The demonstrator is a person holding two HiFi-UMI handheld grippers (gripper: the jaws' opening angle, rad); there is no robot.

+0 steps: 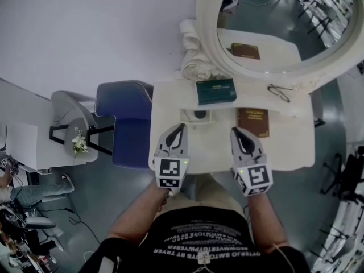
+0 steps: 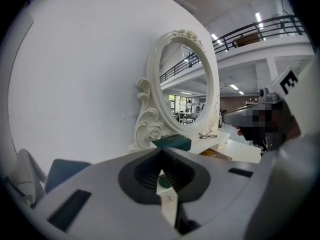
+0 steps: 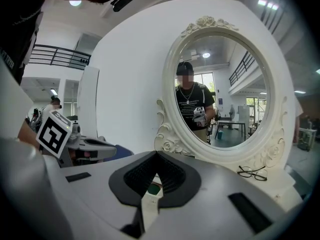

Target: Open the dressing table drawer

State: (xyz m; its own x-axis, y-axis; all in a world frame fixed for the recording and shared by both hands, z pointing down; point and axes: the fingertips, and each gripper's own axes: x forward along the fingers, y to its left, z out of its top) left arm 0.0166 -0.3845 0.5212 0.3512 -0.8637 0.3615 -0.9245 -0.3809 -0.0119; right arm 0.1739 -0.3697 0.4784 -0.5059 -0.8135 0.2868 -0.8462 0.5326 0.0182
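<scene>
White bench (image 1: 284, 144), smooth and matt, rounded at the corners, with an oval mirror (image 1: 206, 38) at its back edge. Mirror frame cream and thick, carved into scrolls and roses at foot and crown. Just in front of the mirror's foot, a dark green box (image 1: 216, 91), flat and rectangular. To the right of it, still close under the mirror, thin-rimmed glasses (image 1: 280, 92) on the white top. Further out from the mirror, a brown book (image 1: 252, 121) with a leathery-looking cover, lying flat. Left of the mirror and off the bench, a blue padded chair (image 1: 128, 121).

Left claw (image 1: 181, 127): grey moulded shell with ribbed black pads pressed together and nothing between them. Held over the bench's near left part, pointing toward the mirror.

Right claw (image 1: 236, 131): same make, likewise closed and empty. Side by side with the left one, just left of the book.

Drawer not made out in any view, with only the bench top on show from above.
</scene>
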